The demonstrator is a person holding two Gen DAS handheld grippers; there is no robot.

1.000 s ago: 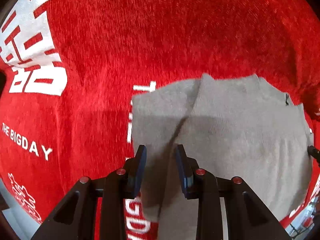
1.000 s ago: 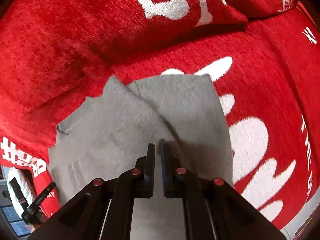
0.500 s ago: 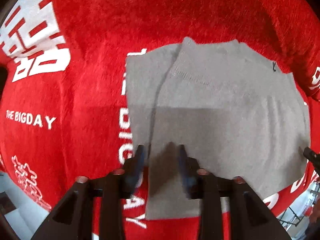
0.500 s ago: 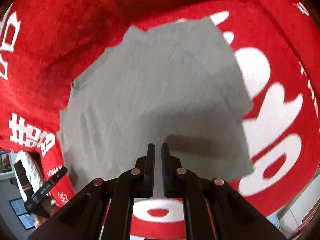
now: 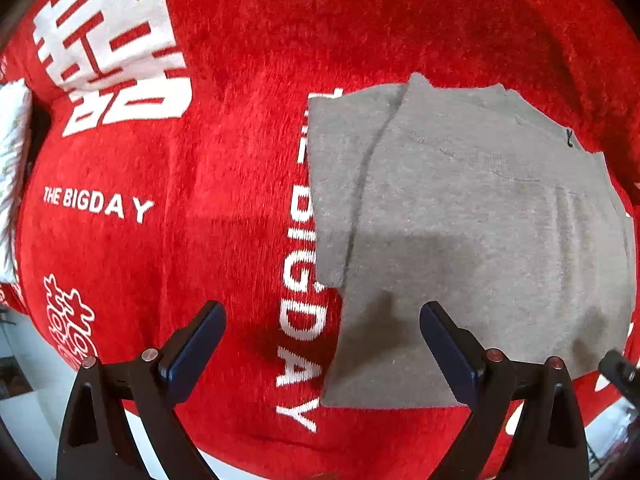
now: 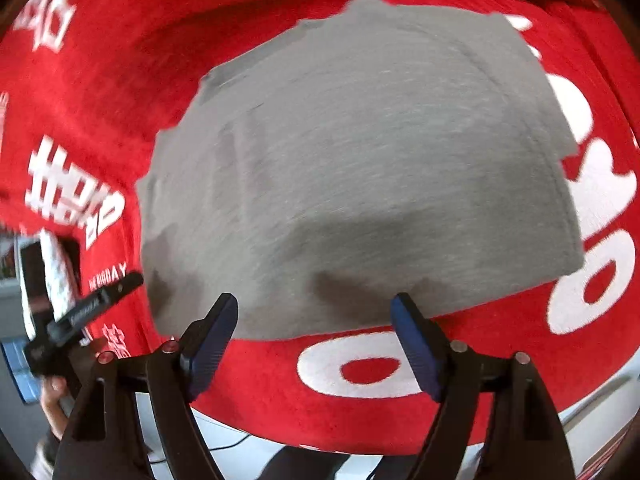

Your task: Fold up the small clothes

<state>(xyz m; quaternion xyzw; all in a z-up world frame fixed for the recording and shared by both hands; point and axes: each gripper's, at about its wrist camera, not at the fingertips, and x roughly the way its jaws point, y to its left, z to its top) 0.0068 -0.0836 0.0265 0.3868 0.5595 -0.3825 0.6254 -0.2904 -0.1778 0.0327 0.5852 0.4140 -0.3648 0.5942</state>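
Note:
A grey knit garment (image 5: 472, 232) lies flat on a red sofa cover (image 5: 208, 208), folded with a narrower layer showing along its left side. It also fills the middle of the right wrist view (image 6: 360, 168). My left gripper (image 5: 322, 316) is open and empty, above the garment's near left corner. My right gripper (image 6: 314, 308) is open and empty, above the garment's near edge. The left gripper's body shows at the left of the right wrist view (image 6: 80, 312).
The red cover carries white lettering "THE BIGDAY" (image 5: 96, 204) and large white characters (image 5: 116, 48). The sofa's front edge runs just below both grippers (image 6: 360, 436). A white cushion or cloth (image 5: 10, 168) sits at the far left.
Both grippers have opened wide and let go of the grey garment, which now lies flat. Both have pulled back toward the sofa's front edge.

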